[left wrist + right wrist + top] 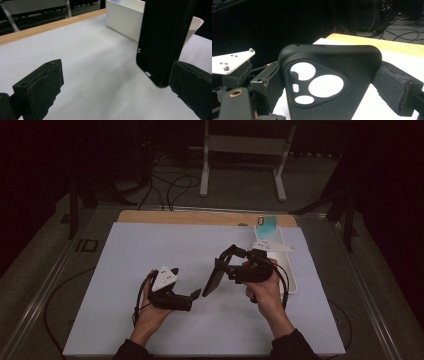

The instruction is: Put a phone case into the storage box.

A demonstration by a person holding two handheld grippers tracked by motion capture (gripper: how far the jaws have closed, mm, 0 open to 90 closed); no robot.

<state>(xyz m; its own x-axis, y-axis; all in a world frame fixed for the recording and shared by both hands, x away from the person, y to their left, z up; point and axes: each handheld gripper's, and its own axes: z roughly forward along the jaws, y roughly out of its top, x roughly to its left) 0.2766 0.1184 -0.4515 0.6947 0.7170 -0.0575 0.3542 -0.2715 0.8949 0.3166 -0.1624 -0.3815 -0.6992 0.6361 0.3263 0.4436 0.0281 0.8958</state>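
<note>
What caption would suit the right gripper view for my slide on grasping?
Right hand-held gripper clamping a black phone case by its edges, the camera cutouts facing the lens.

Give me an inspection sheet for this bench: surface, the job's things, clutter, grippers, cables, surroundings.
Surface: white mat on a wooden tabletop, bare at the middle.
Job's things: black phone case held upright above the mat; its camera cutouts face the right gripper view. A phone with a teal face stands at the far end of the white tray.
Clutter: nothing seen.
Grippers: right gripper shut on the phone case; left gripper open, one jaw beside the case's lower corner, whether touching I cannot tell.
Cables: a black cable loops from the left gripper; more cables lie on the floor.
Surroundings: dark room, white stand beyond the table.
</note>
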